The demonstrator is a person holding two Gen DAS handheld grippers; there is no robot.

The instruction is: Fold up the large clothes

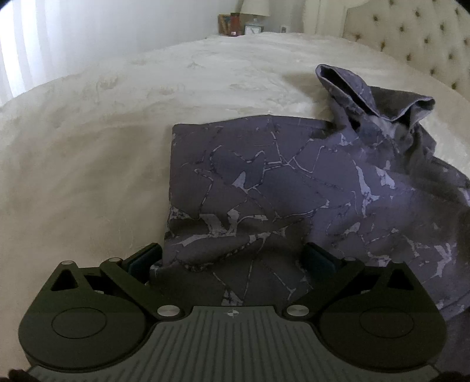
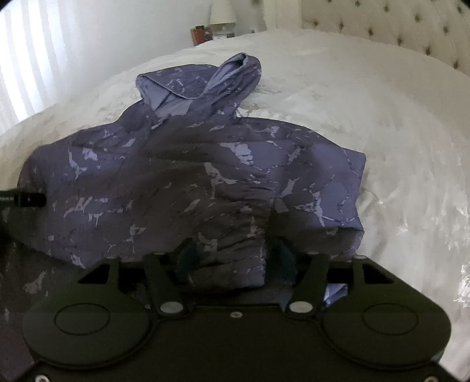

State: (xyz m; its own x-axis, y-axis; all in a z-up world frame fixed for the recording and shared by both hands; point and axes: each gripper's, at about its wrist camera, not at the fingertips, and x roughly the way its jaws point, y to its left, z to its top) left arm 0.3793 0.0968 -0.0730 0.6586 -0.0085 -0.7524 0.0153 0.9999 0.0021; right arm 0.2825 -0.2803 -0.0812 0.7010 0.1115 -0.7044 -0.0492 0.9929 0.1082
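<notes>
A purple hoodie with a pale cracked pattern [image 1: 264, 188] lies on the white bed [image 1: 117, 117], partly folded, its hood [image 1: 367, 94] bunched at the far right. My left gripper [image 1: 232, 258] is open, its jaws wide apart over the near hem of the garment. In the right wrist view the hoodie [image 2: 191, 176] spreads ahead with the hood [image 2: 205, 79] at the far end. My right gripper [image 2: 232, 258] is partly open, with a bunched fold of the near fabric between its fingers. The other gripper's tip [image 2: 26, 199] shows at the left edge.
A tufted cream headboard [image 1: 411, 38] stands at the right. A nightstand with a lamp [image 1: 255, 8], books and a clock [image 1: 251, 29] stands beyond the far edge of the bed. Bright curtains [image 2: 26, 58] hang at the left.
</notes>
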